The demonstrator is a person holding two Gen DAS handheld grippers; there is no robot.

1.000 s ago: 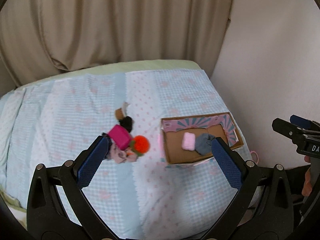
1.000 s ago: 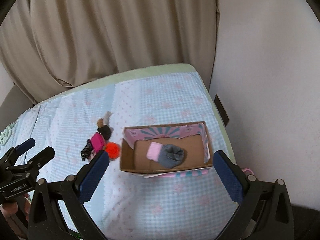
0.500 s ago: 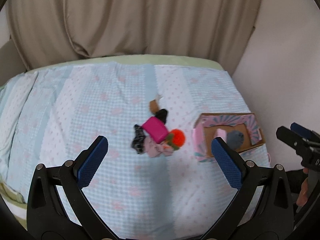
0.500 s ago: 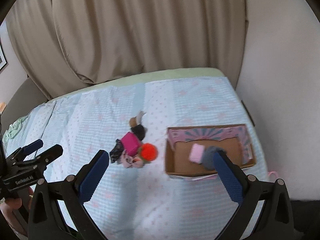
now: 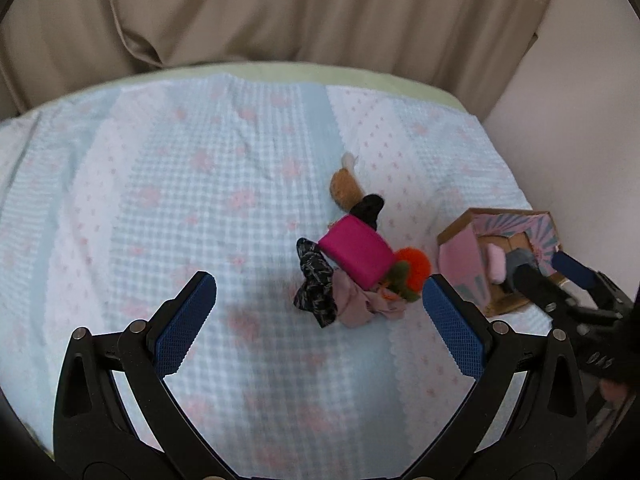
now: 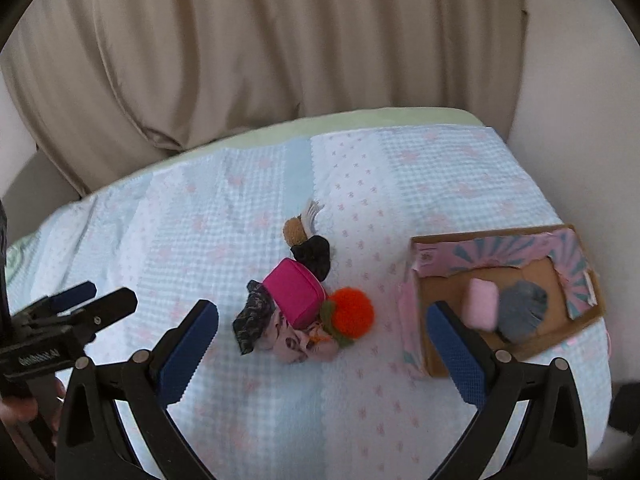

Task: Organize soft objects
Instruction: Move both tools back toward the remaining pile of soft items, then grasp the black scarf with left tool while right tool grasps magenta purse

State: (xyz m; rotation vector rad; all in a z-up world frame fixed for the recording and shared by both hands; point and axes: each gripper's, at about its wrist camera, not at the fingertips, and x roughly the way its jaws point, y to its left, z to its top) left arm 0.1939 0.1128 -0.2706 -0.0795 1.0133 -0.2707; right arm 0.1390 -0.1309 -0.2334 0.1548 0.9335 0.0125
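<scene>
A heap of soft things lies mid-bed: a magenta pouch (image 5: 356, 254) (image 6: 294, 294), an orange pompom (image 5: 414, 266) (image 6: 352, 312), a dark patterned cloth (image 5: 316, 286) (image 6: 252, 316), a pale pink cloth (image 5: 360, 306) (image 6: 296, 344), a black piece (image 6: 314, 254) and a tan plush (image 5: 346, 188) (image 6: 295, 230). To the right stands a cardboard box (image 5: 460, 268) (image 6: 420, 280) holding a pink pad (image 6: 482, 308) and a grey cloth (image 6: 522, 310). My left gripper (image 5: 318, 324) hovers open just short of the heap. My right gripper (image 6: 322, 344) is open above the heap and box.
The bed has a light blue and pink checked cover (image 5: 160, 200) (image 6: 200, 232). A beige curtain (image 6: 280, 40) hangs behind it, and a pale wall (image 6: 580, 80) runs along the right side. A hand (image 6: 20, 404) holds the left tool.
Both grippers have swung left and come lower toward the heap, which now sits near the middle of both views. The box has shifted to the right edge. Nothing was grasped.
</scene>
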